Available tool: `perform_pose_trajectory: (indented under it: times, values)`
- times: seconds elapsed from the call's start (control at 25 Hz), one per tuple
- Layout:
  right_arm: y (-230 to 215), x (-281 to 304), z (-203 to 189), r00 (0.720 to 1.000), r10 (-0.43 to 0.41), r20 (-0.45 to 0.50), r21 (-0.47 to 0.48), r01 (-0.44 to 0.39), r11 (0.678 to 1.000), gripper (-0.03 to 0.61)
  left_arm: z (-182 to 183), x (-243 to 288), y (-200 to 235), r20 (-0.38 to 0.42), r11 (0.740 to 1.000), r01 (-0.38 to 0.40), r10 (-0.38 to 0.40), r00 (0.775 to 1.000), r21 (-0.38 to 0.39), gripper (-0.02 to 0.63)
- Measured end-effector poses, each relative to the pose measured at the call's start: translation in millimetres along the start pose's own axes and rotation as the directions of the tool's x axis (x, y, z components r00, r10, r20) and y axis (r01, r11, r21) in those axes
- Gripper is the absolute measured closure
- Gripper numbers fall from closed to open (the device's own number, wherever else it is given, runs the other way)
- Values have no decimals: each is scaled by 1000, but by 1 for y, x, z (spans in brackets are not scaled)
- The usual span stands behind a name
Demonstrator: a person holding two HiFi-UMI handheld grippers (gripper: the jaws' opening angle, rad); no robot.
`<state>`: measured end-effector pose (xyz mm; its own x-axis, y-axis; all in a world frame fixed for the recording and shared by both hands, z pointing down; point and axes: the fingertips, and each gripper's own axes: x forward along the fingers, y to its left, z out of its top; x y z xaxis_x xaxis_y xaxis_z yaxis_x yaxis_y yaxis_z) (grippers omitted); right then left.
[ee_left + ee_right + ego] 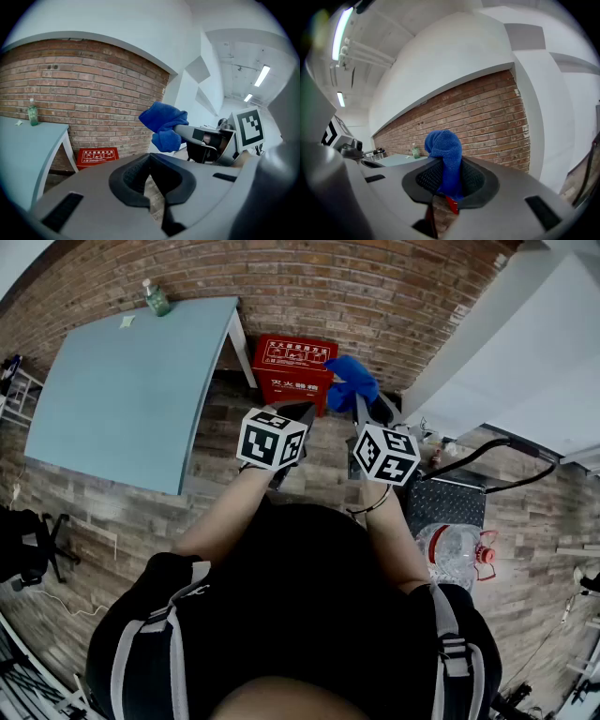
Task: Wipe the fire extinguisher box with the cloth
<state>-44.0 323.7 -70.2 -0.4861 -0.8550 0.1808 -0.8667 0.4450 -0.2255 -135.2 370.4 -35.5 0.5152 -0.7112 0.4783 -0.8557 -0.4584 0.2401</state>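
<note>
Right gripper (359,401) clamps the blue cloth (352,382) at the right edge of the red fire extinguisher box (291,367). Left gripper (304,412) hangs before the box, jaws closed and empty. Left of the box stands a table (122,390) bearing a bottle (156,298).

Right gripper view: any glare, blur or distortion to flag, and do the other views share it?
Right gripper view: ceiling strip light flares top left, brick wall bows from fisheye, blue cloth is sharp. Left gripper view: same bowing, ceiling lamp bright. Head view: evenly lit, table edges curve.
</note>
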Motion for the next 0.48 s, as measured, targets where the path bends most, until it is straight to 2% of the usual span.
perform_pose_trajectory:
  times: [0.24,0.48]
  values:
    - [-8,-12,-2,1000,-22,1,13,22,1000,489,-1,-2,-6,-4,1000,1,-1,1000,3,606]
    - [-23,-23,-3,996,-84,22,37,83,996,489,-8,3,-10,-22,1000,23,-23,999,9,606]
